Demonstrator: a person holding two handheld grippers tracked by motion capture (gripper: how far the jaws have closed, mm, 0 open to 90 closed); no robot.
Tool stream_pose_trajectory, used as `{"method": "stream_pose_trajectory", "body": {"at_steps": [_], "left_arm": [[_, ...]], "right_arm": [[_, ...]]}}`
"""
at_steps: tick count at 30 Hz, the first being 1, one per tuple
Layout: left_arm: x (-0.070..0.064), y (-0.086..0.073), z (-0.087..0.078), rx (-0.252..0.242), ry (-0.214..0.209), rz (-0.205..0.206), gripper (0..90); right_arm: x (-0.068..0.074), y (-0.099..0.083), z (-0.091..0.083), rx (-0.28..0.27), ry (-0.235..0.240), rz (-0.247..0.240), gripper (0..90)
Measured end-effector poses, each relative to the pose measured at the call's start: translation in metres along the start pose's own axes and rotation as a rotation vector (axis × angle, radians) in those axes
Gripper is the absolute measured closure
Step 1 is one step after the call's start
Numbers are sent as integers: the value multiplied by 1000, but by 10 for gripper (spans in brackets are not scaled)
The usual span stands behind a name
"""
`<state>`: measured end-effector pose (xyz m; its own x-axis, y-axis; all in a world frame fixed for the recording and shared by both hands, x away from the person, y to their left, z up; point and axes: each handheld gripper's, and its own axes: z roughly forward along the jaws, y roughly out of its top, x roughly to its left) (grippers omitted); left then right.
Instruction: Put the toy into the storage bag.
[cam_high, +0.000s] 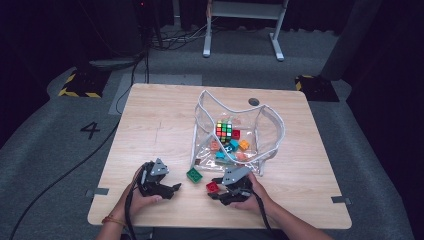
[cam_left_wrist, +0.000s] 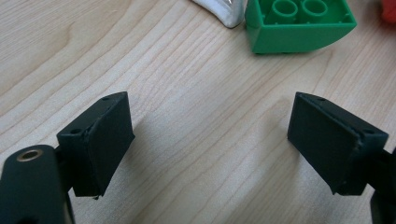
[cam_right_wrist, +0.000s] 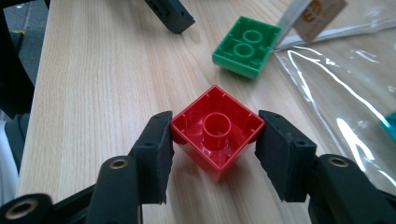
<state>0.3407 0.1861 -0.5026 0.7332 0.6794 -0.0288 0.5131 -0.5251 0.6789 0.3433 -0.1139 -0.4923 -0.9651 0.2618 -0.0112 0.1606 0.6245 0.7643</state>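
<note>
Red block (cam_right_wrist: 215, 131) sits between the pads of the right gripper (cam_right_wrist: 214, 154), which grip its corners. Green block (cam_left_wrist: 299, 24) lies ahead of the open, empty left gripper (cam_left_wrist: 210, 144), at the upper right of its view.

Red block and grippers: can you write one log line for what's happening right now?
right gripper: shut on red block | left gripper: open, over table | green block: on table beside bag
</note>
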Motion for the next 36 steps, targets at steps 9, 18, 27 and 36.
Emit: {"method": "stream_pose_trajectory", "body": {"at_steps": [9,18,27,36], "left_arm": [[0,0,0,1,-1,0,142],[0,0,0,1,-1,-1,142],[0,0,1,0,-9,0,141],[0,0,1,0,-9,0,141]], "right_arm": [[-3,-15,-30,27,-20,48,474],[-10,-46,-72,15,-79,63,474],[-22,-81,-106,23,-163,132,474],[-38,-101,-145,7,-264,208,474]]}}
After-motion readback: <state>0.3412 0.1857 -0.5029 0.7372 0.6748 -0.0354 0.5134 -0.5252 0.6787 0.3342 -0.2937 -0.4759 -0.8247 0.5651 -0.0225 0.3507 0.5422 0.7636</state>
